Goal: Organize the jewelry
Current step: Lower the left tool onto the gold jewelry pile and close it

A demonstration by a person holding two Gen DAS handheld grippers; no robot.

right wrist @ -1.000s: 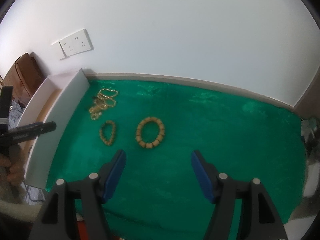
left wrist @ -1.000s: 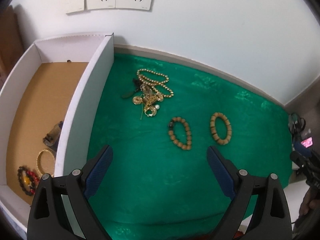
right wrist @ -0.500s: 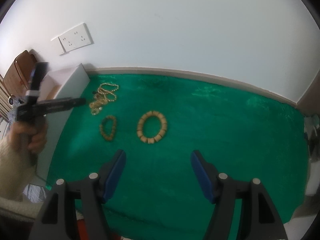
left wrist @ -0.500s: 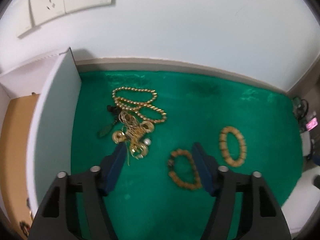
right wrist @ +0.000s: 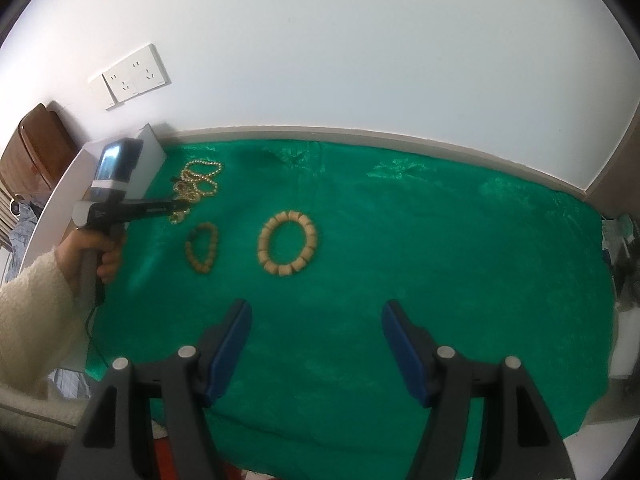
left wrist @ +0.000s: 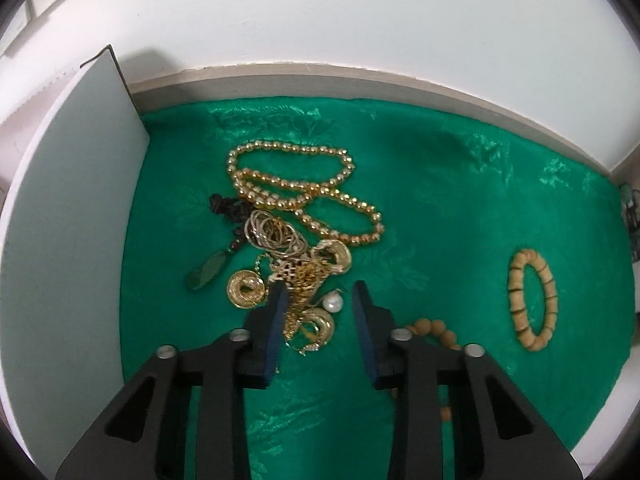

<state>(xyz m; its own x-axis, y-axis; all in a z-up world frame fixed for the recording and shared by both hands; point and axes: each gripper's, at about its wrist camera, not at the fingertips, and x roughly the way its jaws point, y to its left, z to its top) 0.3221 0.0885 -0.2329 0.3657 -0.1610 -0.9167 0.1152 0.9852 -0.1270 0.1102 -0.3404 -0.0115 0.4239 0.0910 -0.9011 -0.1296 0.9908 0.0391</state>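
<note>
Right wrist: both tongs released above green cloth, white wall behind.

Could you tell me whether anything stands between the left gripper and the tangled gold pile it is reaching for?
Nothing visible does. The left gripper is open, with its jaws either side of the near end of the tangled gold pile on the green cloth. The pearl lies between them too. Whether the fingertips touch the cloth cannot be told.

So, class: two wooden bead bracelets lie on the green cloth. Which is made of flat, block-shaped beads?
The larger, paler wooden bracelet, nearer the cloth's middle. The smaller brown bracelet beside the gold jewelry pile has round beads.
</note>
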